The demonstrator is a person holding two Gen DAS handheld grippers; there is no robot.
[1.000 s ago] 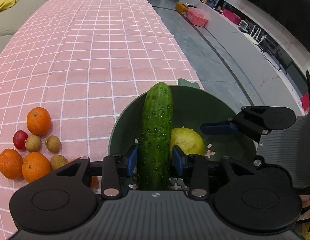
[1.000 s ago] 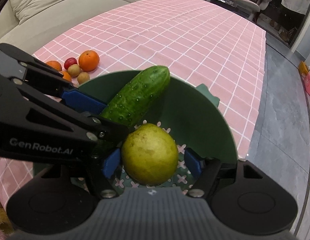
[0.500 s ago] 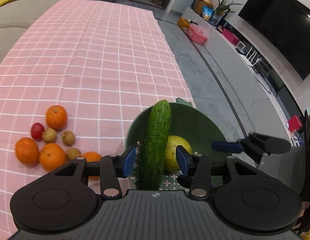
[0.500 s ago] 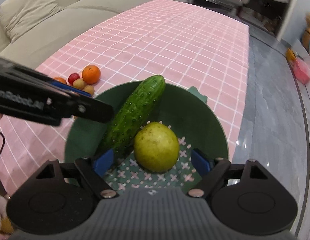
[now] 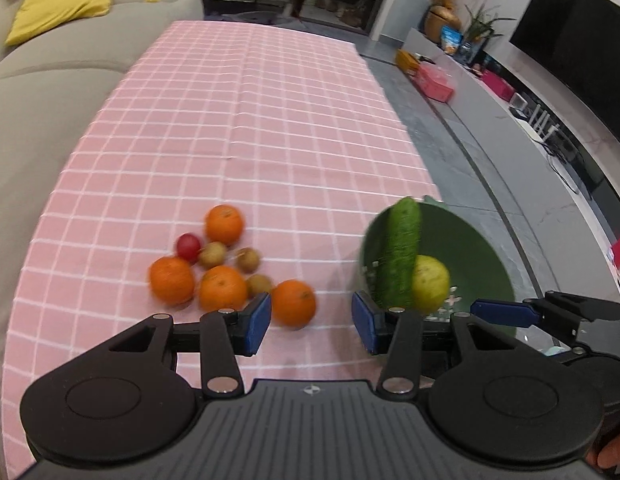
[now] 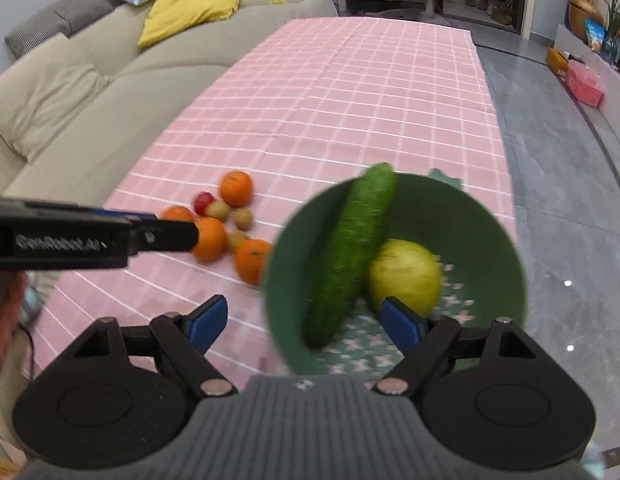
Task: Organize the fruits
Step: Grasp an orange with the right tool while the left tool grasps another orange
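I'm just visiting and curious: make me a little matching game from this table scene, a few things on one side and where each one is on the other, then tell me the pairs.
Things:
1. cucumber
2. pear
3. red fruit
4. yellow cushion

Places:
A. on the beige sofa
B. among the oranges on the pink tablecloth
C. leaning in the green bowl, its tip over the rim
D. low in the green bowl, beside the long vegetable

Pairs: 1-C, 2-D, 3-B, 4-A
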